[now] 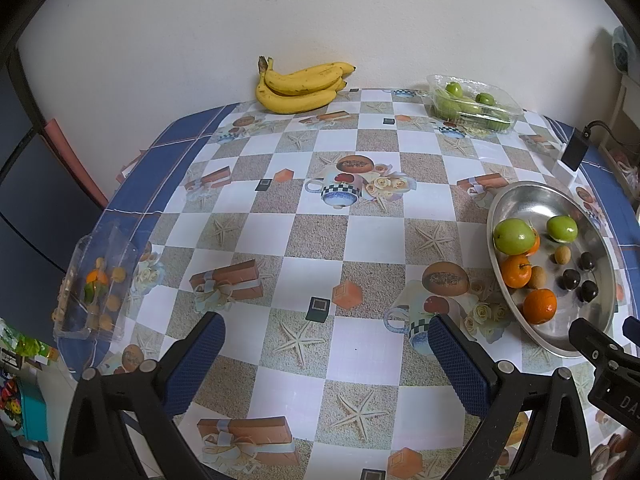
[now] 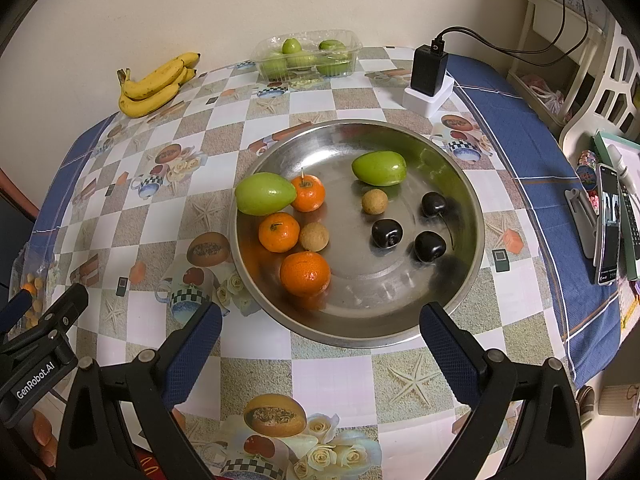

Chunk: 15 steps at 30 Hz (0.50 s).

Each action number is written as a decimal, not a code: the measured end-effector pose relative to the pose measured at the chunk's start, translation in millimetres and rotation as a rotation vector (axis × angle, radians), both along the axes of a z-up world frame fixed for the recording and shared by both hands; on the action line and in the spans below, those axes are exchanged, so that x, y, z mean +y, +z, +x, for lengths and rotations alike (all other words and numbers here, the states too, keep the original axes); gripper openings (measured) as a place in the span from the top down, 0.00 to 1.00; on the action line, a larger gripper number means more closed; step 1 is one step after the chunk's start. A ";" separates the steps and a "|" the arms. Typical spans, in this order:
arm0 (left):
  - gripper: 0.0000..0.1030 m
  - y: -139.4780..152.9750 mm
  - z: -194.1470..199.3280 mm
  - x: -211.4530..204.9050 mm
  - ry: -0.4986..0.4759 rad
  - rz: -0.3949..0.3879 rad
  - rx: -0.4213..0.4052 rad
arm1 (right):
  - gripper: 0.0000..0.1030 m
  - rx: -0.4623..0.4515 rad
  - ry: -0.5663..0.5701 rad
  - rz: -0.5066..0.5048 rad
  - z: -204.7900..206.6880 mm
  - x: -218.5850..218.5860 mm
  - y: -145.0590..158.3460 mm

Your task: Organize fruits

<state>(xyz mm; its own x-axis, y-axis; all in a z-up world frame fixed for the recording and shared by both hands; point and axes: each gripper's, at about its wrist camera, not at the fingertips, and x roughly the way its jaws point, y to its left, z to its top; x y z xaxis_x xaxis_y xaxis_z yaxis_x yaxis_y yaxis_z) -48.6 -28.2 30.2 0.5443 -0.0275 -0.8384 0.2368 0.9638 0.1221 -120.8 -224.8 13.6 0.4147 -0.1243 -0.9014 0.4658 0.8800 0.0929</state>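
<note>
A round steel plate (image 2: 400, 320) holds two green fruits (image 2: 265, 193), three oranges (image 2: 305, 273), two small tan longans (image 2: 374, 201) and three dark cherries (image 2: 386, 233). The plate also shows at the right of the left wrist view (image 1: 520, 200). A banana bunch (image 1: 301, 85) lies at the table's far edge by the wall. A clear box of green fruits (image 1: 474, 104) stands at the far right. My left gripper (image 1: 324, 344) is open and empty above the tablecloth. My right gripper (image 2: 320, 338) is open and empty at the plate's near rim.
A clear plastic box (image 1: 98, 284) with small tan and orange fruits sits at the table's left edge. A black charger on a white block (image 2: 429, 76) stands behind the plate. A phone and remote (image 2: 610, 224) lie on the blue cloth at right. A white chair (image 2: 600, 92) stands beyond.
</note>
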 end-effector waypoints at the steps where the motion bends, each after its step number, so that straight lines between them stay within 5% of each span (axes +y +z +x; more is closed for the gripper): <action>1: 0.00 0.1 0.5 0.3 0.000 0.000 0.000 | 0.04 0.001 0.001 0.000 0.0 -0.1 -0.3; 15: 0.00 2.4 1.9 2.2 -0.008 -0.001 -0.008 | 0.04 0.003 0.003 -0.001 -0.3 -1.3 -1.7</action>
